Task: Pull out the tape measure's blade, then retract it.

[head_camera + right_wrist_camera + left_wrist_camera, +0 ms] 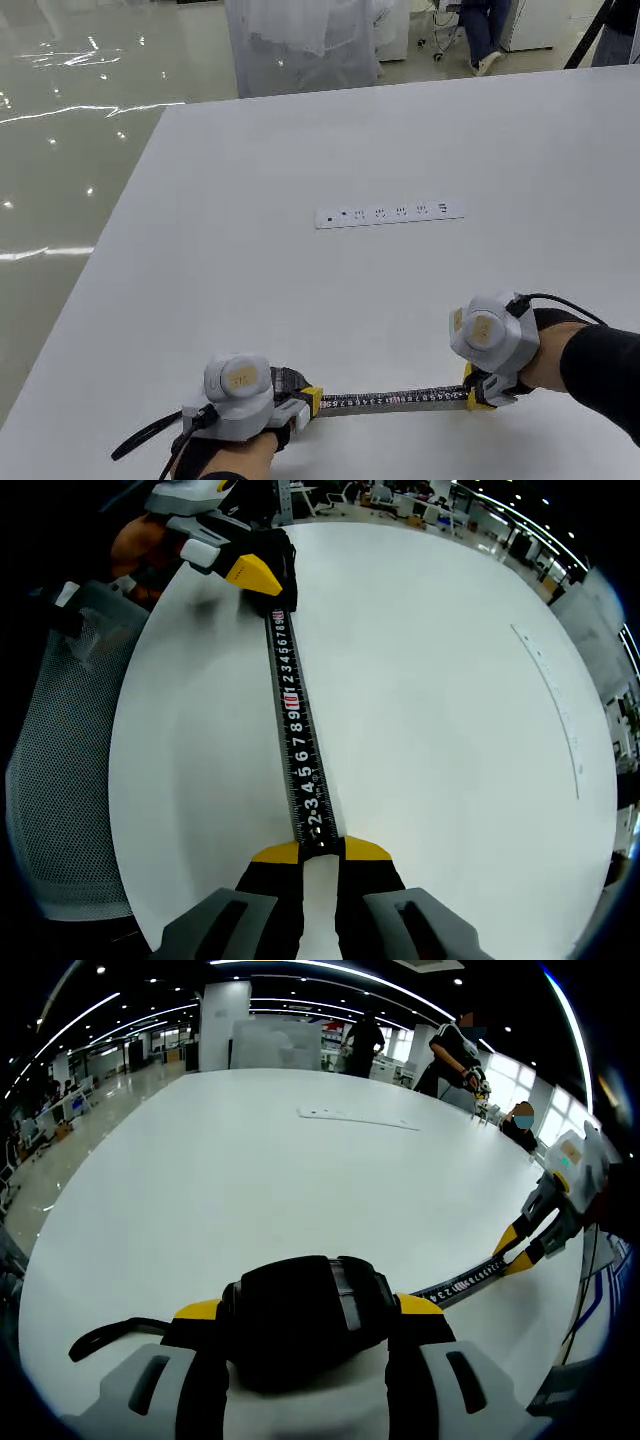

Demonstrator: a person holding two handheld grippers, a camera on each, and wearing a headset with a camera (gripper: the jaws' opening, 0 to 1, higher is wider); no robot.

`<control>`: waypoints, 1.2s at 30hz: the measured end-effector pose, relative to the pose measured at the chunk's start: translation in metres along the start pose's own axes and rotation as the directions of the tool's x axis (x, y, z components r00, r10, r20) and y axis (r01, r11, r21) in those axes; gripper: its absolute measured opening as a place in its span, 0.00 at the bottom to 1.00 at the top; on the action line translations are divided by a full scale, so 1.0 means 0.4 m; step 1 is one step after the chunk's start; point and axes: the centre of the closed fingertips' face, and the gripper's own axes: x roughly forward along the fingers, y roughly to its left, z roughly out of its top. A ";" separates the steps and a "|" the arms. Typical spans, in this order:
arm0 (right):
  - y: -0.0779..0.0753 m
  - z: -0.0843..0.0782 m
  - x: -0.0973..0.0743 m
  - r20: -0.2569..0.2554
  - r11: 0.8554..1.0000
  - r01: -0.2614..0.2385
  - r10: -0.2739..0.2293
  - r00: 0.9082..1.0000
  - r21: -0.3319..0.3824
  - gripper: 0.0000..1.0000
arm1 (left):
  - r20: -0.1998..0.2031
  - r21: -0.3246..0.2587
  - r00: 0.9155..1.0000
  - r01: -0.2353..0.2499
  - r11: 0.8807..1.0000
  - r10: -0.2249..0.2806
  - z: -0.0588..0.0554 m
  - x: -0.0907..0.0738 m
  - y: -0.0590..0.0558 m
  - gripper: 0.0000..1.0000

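A black tape measure case (300,1315) sits clamped between the yellow-tipped jaws of my left gripper (300,398), low on the white table (300,290). Its dark blade (395,400) with white numbers runs out to the right, flat just above the tabletop. My right gripper (478,392) is shut on the blade's end. In the right gripper view the blade (298,760) stretches away from my right gripper (322,852) to the case (270,565) held by the left gripper (250,570). The right gripper (530,1245) appears at the right of the left gripper view, pinching the blade (465,1285).
A white power strip (390,213) lies flat mid-table, beyond both grippers. A black cable (145,435) trails off the left gripper. The table's left edge (120,220) drops to a shiny floor. People and furniture stand far beyond the table.
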 end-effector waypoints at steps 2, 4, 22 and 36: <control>0.000 0.001 0.000 0.001 1.000 0.001 -0.001 1.000 0.004 0.06 | 0.001 0.002 1.000 0.001 1.000 -0.001 0.000 0.000 0.000 0.59; 0.001 0.002 0.000 0.001 1.000 0.000 0.000 1.000 -0.002 0.06 | 0.000 0.004 1.000 0.002 1.000 -0.002 0.000 0.000 -0.001 0.59; 0.005 0.016 0.006 0.001 1.000 -0.001 0.001 1.000 0.005 0.05 | -0.008 0.000 1.000 -0.001 1.000 0.001 -0.002 0.001 -0.002 0.59; 0.003 0.026 0.011 -0.001 1.000 -0.005 0.005 1.000 0.003 0.06 | -0.007 0.001 1.000 0.000 1.000 0.000 -0.002 0.001 -0.002 0.59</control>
